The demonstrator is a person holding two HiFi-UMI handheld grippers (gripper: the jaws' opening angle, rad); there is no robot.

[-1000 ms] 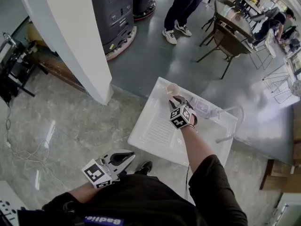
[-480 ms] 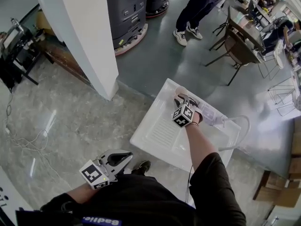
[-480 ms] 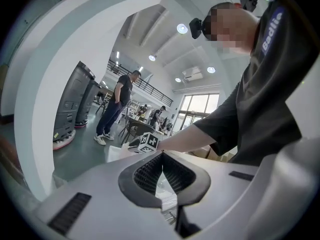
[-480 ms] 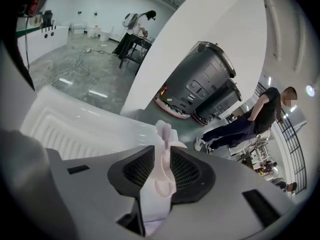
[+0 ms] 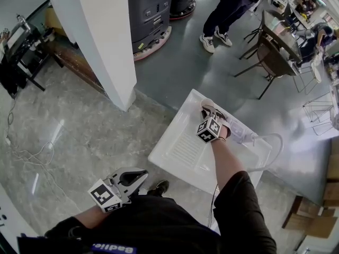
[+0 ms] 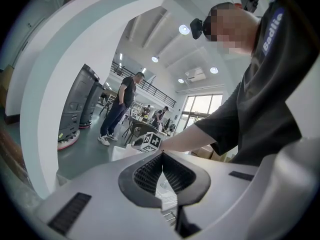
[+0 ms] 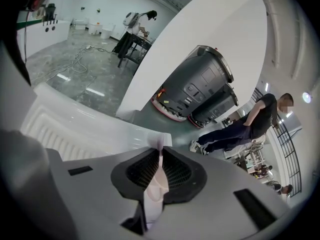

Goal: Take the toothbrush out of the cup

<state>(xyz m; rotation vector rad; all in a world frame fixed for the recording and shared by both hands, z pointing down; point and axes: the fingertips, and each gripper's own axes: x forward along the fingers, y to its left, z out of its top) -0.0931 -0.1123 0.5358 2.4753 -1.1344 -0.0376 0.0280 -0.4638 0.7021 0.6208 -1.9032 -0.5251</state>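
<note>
In the head view my right gripper (image 5: 207, 110) reaches over the far left corner of a white sink unit (image 5: 183, 147), where a pale translucent cup (image 5: 208, 103) stands, mostly hidden by the gripper. The right gripper view shows that gripper (image 7: 161, 151) shut on a pale pink toothbrush (image 7: 156, 184), whose handle runs down between the ribbed pads above the sink unit's white top (image 7: 75, 129). My left gripper (image 5: 144, 174) hangs low near my body, away from the sink. In its own view the left gripper (image 6: 161, 155) is shut with nothing in it.
A curved white faucet (image 5: 267, 142) rises at the sink's right side. A white pillar (image 5: 100, 41) and dark machines (image 5: 151, 9) stand to the far left. A person (image 5: 233, 4) stands beyond the sink, with chairs and a table (image 5: 275, 41) at the far right.
The head camera has shifted a little. My right gripper has stayed at the cup, slightly closer over it. The left gripper has not moved.
</note>
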